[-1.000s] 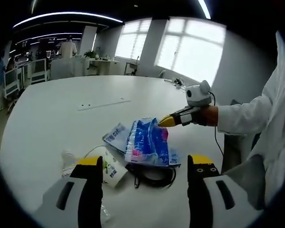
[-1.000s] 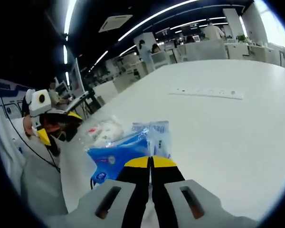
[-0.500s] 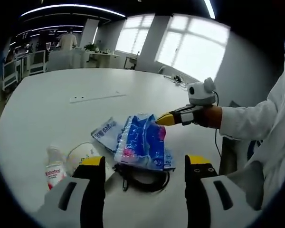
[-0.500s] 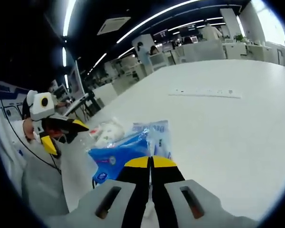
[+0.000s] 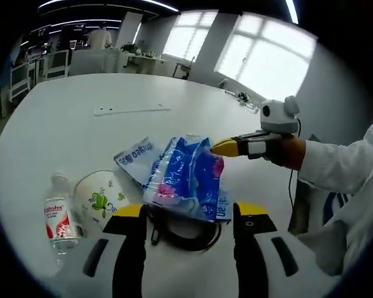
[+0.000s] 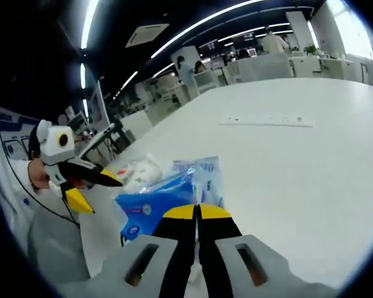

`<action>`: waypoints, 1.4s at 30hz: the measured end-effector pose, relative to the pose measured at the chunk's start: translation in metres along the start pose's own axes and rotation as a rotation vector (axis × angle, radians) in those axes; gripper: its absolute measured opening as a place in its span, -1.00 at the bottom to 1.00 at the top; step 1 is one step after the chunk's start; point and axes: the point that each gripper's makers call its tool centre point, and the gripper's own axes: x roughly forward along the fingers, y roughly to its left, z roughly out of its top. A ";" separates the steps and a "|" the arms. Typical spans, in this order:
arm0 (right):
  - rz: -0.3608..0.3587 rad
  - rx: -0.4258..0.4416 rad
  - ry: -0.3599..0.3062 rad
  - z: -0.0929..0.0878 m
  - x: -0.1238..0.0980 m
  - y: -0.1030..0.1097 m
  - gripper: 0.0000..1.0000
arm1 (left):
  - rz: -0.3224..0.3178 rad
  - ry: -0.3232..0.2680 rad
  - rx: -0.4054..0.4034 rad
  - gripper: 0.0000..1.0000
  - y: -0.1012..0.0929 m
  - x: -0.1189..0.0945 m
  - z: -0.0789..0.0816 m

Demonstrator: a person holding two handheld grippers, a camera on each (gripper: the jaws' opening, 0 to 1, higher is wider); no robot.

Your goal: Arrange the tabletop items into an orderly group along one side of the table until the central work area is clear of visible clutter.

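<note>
The right gripper [image 6: 198, 214] pinched the blue packet [image 5: 186, 179] above the table [image 5: 68, 130], hiding part of a black cable [image 5: 186, 233]. The left gripper [image 5: 188, 214] stood wide. One bottle [image 5: 57, 212], one bowl [image 5: 99, 197] and a flat packet [image 5: 135, 156] lay near its left.

one blue packet [image 5: 186, 180], one white packet [image 5: 137, 158], one bottle [image 5: 58, 214], one bowl [image 5: 101, 197], one black cable [image 5: 186, 226]

Looks like a big open-plan office: rows of desks with monitors [image 6: 202, 74] far beyond the jaws, strip ceiling lights [image 6: 193, 28], large windows [image 5: 264, 53], a white meeting table [image 6: 298, 161].
</note>
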 end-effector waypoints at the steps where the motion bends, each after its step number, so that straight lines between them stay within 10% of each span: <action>1: 0.000 0.001 -0.001 0.000 0.000 0.000 -1.00 | -0.001 0.005 -0.014 0.14 -0.001 0.002 -0.002; 20: 0.005 0.010 -0.007 -0.003 -0.003 0.004 -1.00 | 0.078 0.103 -0.004 -0.97 0.000 0.017 -0.022; 42: -0.003 0.012 -0.065 0.013 -0.026 0.010 -1.00 | 0.057 0.073 0.023 -1.00 -0.006 0.009 -0.001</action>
